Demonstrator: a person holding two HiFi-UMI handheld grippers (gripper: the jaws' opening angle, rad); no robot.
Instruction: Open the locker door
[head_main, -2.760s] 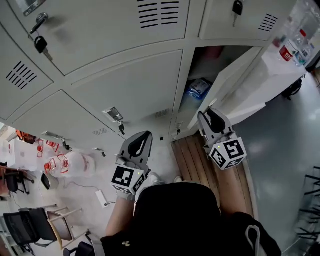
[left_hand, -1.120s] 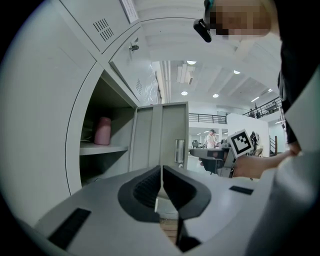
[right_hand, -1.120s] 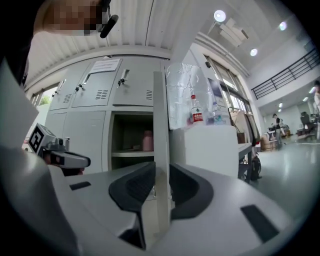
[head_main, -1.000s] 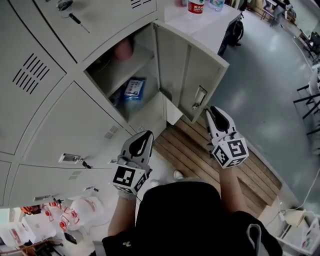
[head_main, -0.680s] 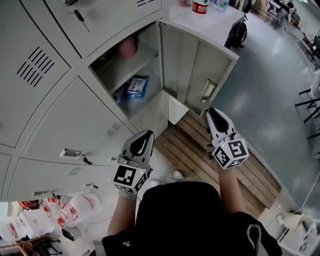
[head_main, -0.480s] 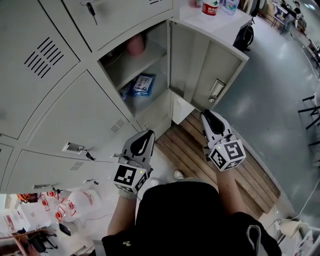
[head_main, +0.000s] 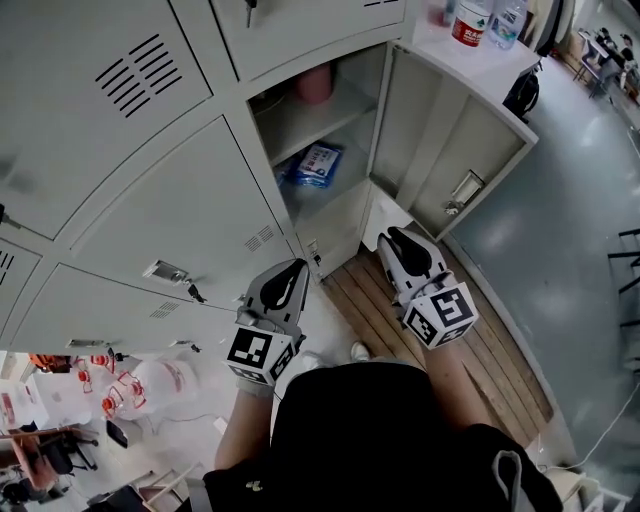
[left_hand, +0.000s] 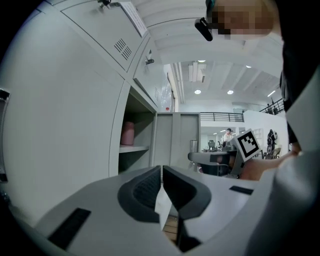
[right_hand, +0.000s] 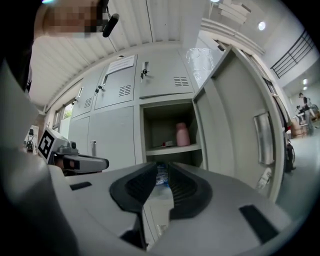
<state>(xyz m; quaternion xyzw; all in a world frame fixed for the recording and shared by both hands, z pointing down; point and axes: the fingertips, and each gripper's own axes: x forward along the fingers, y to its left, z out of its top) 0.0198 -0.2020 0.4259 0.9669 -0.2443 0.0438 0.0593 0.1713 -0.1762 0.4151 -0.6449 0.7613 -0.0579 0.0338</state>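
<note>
The grey locker door (head_main: 460, 150) stands swung wide to the right, its inner handle plate (head_main: 465, 188) showing. Inside the locker, a pink cup (head_main: 313, 85) sits on the shelf (head_main: 310, 120) and a blue packet (head_main: 315, 163) lies below it. My right gripper (head_main: 393, 233) hangs low in front of the opening, apart from the door. Its jaws have just been closing, and they are shut with nothing between them (right_hand: 162, 167). My left gripper (head_main: 288, 268) is shut and empty (left_hand: 162, 170), held before the closed locker to the left.
Closed lockers (head_main: 180, 190) fill the left, one with a latch (head_main: 165, 272). Wooden slats (head_main: 480, 340) lie under the open door. Bottles (head_main: 470, 20) stand on a white top beyond it, next to a black bag (head_main: 522, 92). Plastic bags (head_main: 130, 385) lie at lower left.
The door has gone from partly open to wide open. My right gripper has left the door's edge and moved left toward the locker opening. The left gripper has barely shifted.
</note>
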